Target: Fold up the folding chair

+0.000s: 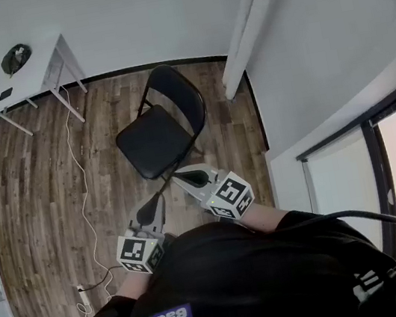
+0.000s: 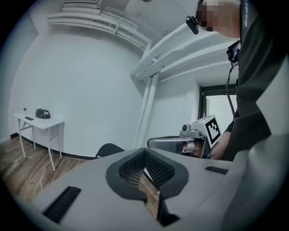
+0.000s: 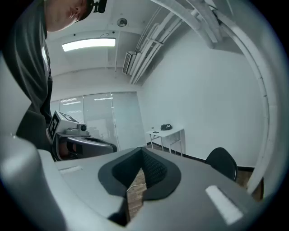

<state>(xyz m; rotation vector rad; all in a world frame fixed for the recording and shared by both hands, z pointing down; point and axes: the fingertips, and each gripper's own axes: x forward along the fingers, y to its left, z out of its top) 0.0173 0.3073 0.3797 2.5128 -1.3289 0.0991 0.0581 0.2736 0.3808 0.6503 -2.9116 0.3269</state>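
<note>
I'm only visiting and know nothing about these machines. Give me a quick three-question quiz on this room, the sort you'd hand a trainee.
1. True or false: the folding chair already lies folded flat on the floor.
2. In the head view, where does the white table stand relative to the chair? A: up and to the left, by the wall. B: down and to the right. C: directly over it.
3. Fill in: the left claw and the right claw are both ___, with nothing in them.
Key: 1 false, it stands open on its legs. 2 A. 3 shut.
</note>
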